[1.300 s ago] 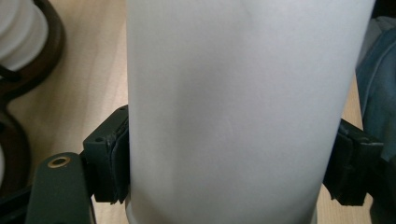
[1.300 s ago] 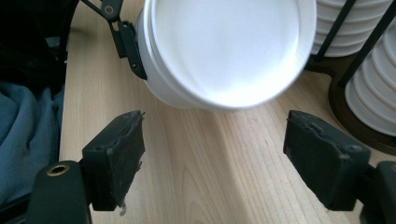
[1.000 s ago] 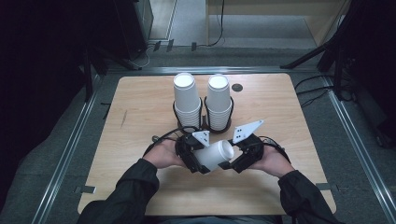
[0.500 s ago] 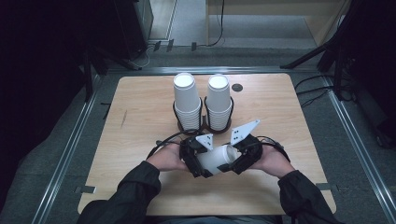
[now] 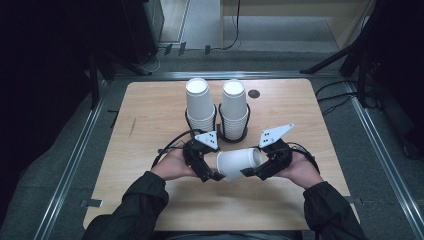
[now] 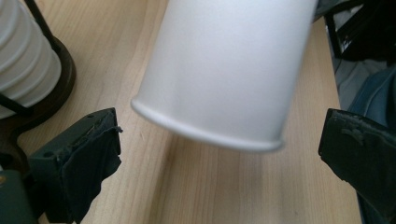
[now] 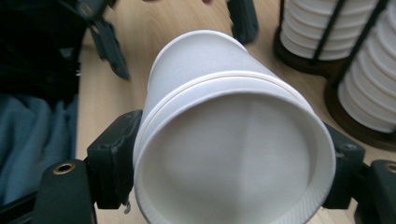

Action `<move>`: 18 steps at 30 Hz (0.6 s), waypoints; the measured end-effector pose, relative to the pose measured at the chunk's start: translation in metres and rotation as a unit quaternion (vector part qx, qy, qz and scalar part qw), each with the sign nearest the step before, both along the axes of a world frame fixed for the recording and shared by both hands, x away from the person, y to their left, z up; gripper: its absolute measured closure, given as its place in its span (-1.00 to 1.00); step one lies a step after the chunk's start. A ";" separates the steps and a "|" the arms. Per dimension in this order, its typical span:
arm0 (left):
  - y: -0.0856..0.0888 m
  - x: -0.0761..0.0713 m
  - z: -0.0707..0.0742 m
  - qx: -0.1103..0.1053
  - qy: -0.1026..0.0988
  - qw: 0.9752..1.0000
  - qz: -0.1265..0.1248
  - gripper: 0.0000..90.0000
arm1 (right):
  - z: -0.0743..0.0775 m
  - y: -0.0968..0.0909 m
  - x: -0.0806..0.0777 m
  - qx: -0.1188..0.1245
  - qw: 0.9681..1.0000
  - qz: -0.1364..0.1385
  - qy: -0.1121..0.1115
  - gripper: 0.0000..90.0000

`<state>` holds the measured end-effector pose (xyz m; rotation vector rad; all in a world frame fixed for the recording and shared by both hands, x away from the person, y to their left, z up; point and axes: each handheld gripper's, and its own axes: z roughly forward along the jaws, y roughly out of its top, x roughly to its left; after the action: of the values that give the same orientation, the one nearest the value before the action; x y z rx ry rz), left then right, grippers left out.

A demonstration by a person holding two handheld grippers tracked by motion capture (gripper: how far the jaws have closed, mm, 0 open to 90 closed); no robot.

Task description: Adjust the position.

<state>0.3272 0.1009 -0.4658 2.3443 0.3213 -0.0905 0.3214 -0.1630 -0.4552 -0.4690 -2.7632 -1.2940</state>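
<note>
Cup (image 5: 240, 163) lies sideways at frame centre, rim clamped in right gripper (image 5: 256, 170); left gripper (image 5: 212, 172), spread wide, has just been opening around its base.

White paper cup (image 5: 239, 162) lying sideways above the table, its open mouth toward the right.

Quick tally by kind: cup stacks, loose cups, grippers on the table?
Cup stacks in black holders: 2, left stack and right stack
Loose paper cup: 1
Grippers: 2, left gripper and right gripper
Total: 5
</note>
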 end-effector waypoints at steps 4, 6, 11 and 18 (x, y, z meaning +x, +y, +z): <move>0.005 0.000 -0.005 -0.004 0.015 1.000 0.017 -1.00 | 0.000 -0.005 0.002 0.005 1.000 -0.008 0.005 -0.48; 0.006 0.000 -0.005 -0.002 0.015 1.000 0.013 -1.00 | 0.001 -0.007 0.004 0.011 1.000 -0.013 0.005 -0.49; 0.007 -0.001 -0.003 -0.023 0.010 0.999 0.025 -1.00 | 0.004 -0.009 0.005 0.029 0.999 -0.023 0.007 -0.48; 0.012 -0.001 -0.003 -0.036 0.007 0.998 0.046 -1.00 | 0.007 -0.007 0.004 0.043 0.999 -0.025 0.007 -0.48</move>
<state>0.3266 0.1125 -0.4690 2.2541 0.4265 -0.0734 0.3252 -0.1698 -0.4482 -0.5428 -2.6876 -1.4076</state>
